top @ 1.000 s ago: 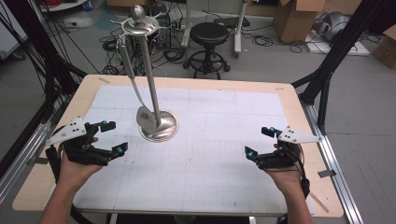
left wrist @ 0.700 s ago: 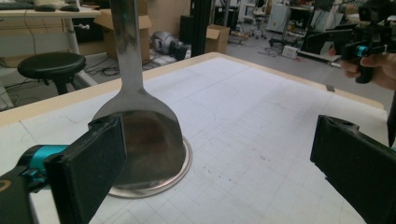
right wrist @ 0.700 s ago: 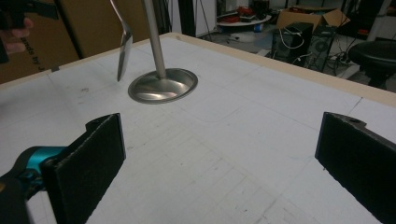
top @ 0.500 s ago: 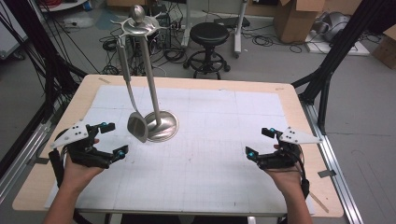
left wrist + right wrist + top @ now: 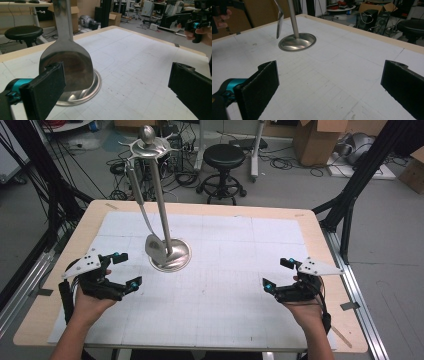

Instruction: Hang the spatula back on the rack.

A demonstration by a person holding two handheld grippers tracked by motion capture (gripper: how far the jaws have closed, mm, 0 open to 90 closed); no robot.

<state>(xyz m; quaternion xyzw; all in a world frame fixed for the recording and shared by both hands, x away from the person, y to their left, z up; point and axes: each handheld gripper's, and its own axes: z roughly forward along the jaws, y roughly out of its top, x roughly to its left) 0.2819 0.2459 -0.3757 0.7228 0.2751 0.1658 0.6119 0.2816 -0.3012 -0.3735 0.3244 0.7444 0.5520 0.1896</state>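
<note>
Two claws were mine to hold, one in each hand, and both rested low over the white gridded mat (image 5: 225, 285) that covered the pale wooden table (image 5: 320, 227). My left gripper (image 5: 125, 269) sat near the left edge of the mat, its jaws spread as wide as they go and gripping nothing; they had just been opening, with nothing between them. Close ahead of it hung the shiny steel spatula (image 5: 150, 237), its long handle hooked on the top arms of the polished metal utensil stand (image 5: 161, 202) and its broad blade (image 5: 67, 65) dangling just above the stand's round dish-shaped base (image 5: 172, 257). From my left gripper view the blade hung just past the tip of the left-hand jaw, apart from it, and in front of the base. I could not tell whether the blade touched the base or the post.

My right gripper (image 5: 278, 274) lay well apart from the stand, near the right edge of the mat, jaws likewise wide apart and empty. From the right gripper view the stand's base (image 5: 297, 42) sat farther off across the mat, with the spatula's blade (image 5: 279, 21) seen edge-on beside the upright post (image 5: 293, 17).

A black round stool (image 5: 222, 157) stood on the grey floor beyond the table's far edge.
</note>
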